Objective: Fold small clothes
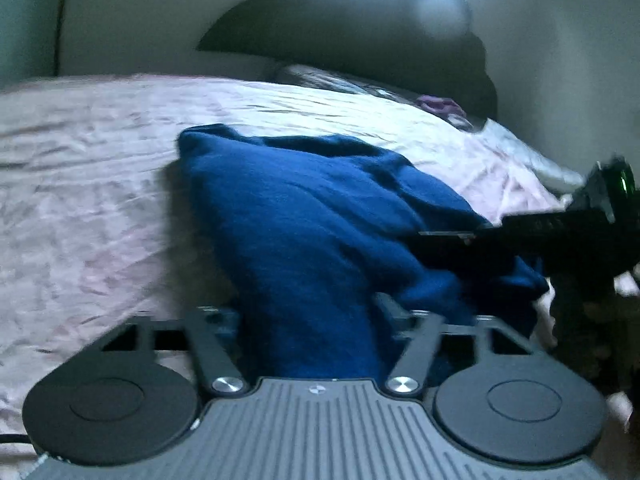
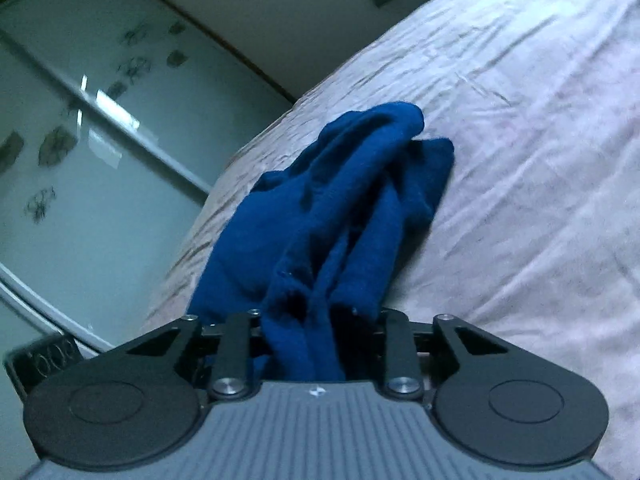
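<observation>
Purple cloth (image 1: 440, 105) in left view only; wardrobe (image 2: 80, 128) in right.

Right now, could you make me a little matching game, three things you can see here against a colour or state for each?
Things:
1. crumpled knitted cloth
2. wrinkled bed sheet
3. small bunched cloth by the far pillow

Descriptions:
A. pale pink
B. purple
C. dark blue, bunched between the fingers of the left gripper and of the right gripper

Pairs: 1-C, 2-A, 3-B
</observation>
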Available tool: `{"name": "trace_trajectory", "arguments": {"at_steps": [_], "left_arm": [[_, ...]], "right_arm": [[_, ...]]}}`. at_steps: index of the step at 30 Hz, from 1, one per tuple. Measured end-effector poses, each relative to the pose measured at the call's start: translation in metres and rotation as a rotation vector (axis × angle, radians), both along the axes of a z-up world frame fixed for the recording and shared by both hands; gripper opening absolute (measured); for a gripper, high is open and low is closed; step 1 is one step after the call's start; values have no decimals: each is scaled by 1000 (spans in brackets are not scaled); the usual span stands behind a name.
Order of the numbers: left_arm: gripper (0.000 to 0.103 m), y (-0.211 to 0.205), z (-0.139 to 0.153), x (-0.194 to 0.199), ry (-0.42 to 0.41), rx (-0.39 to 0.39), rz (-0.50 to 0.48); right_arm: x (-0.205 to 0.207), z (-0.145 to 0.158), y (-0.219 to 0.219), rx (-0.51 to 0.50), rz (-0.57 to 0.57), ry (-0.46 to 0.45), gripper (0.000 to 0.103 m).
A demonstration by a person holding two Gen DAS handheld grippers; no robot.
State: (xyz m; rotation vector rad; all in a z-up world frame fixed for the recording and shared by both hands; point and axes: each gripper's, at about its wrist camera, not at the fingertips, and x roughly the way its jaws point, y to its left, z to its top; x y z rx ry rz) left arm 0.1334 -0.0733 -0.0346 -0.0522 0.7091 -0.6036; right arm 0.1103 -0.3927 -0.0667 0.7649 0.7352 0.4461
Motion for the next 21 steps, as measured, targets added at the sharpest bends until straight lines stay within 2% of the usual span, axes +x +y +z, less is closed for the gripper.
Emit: {"name": "trace_trajectory", "arguments": {"at_steps": [2,5,11,14,19,21], "left_arm": [[27,12,2,12,70,-69,32],[20,28,9,23,114,-141,59],[18,45,45,15,-26,-113,109],[18,59,48,11,4,-126,117],[20,58,15,5,104,-52,94],[30,61,11,0,105,-57,88]], "right_arm": [[5,5,3,36,0,3,23],[12,21,10,42,16,-25,24],[24,55,29,35,39,-95,23],[16,51,36,28,56,-81,23],[-1,26,41,-74,23,35,28],[-14,24,42,-124,4,42,41]]}}
